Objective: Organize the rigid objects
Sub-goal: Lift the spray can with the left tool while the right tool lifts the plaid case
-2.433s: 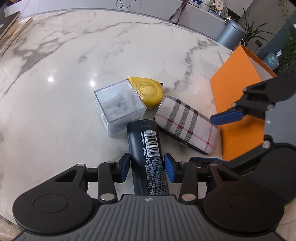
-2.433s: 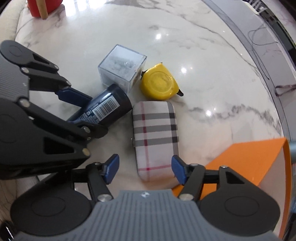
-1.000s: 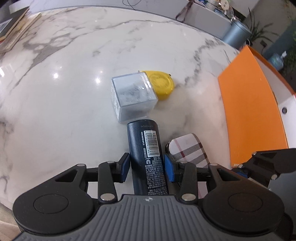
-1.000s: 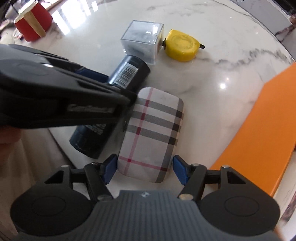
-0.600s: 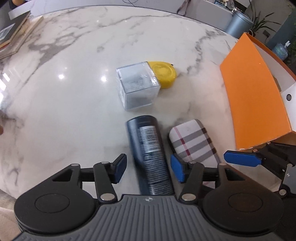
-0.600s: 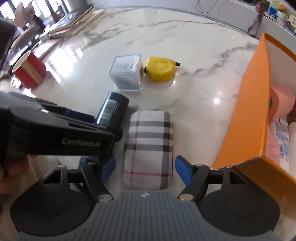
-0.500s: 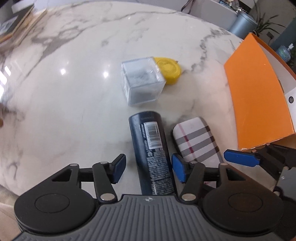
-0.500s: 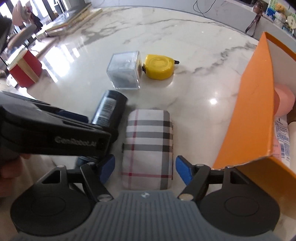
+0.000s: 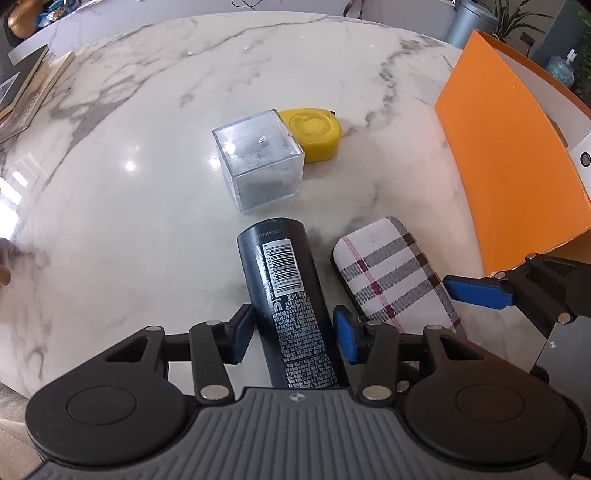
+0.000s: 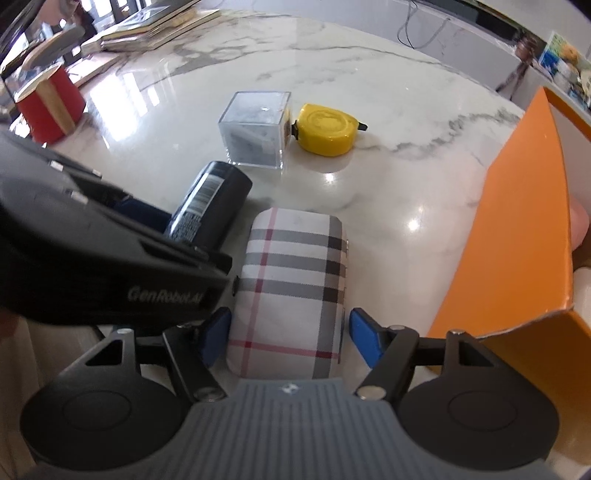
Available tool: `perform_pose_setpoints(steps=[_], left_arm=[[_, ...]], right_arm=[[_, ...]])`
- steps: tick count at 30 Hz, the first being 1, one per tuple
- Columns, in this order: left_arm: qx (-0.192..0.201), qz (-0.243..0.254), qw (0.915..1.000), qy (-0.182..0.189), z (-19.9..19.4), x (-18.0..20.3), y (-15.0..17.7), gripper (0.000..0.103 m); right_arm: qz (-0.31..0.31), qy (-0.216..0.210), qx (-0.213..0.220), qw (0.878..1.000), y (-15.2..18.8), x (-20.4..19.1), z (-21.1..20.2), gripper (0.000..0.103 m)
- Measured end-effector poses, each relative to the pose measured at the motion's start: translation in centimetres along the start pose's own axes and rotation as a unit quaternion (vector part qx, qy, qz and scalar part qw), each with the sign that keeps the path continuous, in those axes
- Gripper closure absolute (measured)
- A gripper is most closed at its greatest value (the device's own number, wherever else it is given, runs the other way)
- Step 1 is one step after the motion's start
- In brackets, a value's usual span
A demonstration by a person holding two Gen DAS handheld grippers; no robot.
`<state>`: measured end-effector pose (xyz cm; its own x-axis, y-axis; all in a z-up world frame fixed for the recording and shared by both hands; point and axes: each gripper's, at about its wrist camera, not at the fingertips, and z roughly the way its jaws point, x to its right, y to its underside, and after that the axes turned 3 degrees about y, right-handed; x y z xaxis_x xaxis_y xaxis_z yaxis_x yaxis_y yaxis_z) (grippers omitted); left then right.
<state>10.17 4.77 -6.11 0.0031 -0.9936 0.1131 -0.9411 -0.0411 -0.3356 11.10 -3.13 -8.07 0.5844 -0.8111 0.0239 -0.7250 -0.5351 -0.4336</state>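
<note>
A dark blue spray can [image 9: 286,295] lies between the fingers of my left gripper [image 9: 293,338], whose jaws stand close on both sides of it with small gaps. A plaid case [image 10: 295,288] lies between the fingers of my right gripper [image 10: 290,341], jaws close beside it with a gap on the right. Can and case lie side by side near the table's front edge. The case also shows in the left wrist view [image 9: 391,273], the can in the right wrist view [image 10: 210,203]. A clear plastic cube [image 9: 260,158] and a yellow tape measure [image 9: 314,133] sit touching, farther back.
An open orange box [image 9: 509,155] stands at the right, holding a pink roll [image 10: 580,225] and other items. A red cup [image 10: 48,107] and stacked books [image 10: 147,26] are at the far left. The marble table [image 9: 129,92] stretches behind.
The left gripper opened off the can about a second ago and has since narrowed around it again. The right gripper's jaws have also narrowed around the plaid case. Both lowered slightly.
</note>
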Motion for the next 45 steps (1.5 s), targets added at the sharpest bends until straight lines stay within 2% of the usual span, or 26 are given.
perform_pose_setpoints(steps=[3,7,17,22,32,45], left_arm=[[0.002,0.006,1.0,0.0,0.0,0.1,0.0,0.051],[0.005,0.004,1.0,0.005,0.0,0.1,0.0,0.053],[0.012,-0.032,0.9975,0.063,-0.2,-0.8,0.0,0.056],[0.041,-0.036,0.9954,0.079,-1.2,-0.7,0.0,0.057],[0.064,-0.042,0.9914,0.107,-2.8,-0.7,0.2,0.057],[0.096,-0.048,0.9892,0.1,-5.6,-0.3,0.9,0.057]], right_arm=[[0.001,0.0,0.001,1.0,0.0,0.1,0.0,0.038],[0.006,0.001,0.003,1.0,0.0,0.1,0.2,0.039],[0.044,-0.011,-0.001,0.999,0.2,1.2,-0.4,0.039],[0.048,-0.015,0.005,0.999,0.4,1.3,-1.0,0.039],[0.063,-0.02,0.021,0.998,0.5,1.6,-2.6,0.04],[0.08,-0.017,0.044,0.996,1.1,2.2,-5.3,0.04]])
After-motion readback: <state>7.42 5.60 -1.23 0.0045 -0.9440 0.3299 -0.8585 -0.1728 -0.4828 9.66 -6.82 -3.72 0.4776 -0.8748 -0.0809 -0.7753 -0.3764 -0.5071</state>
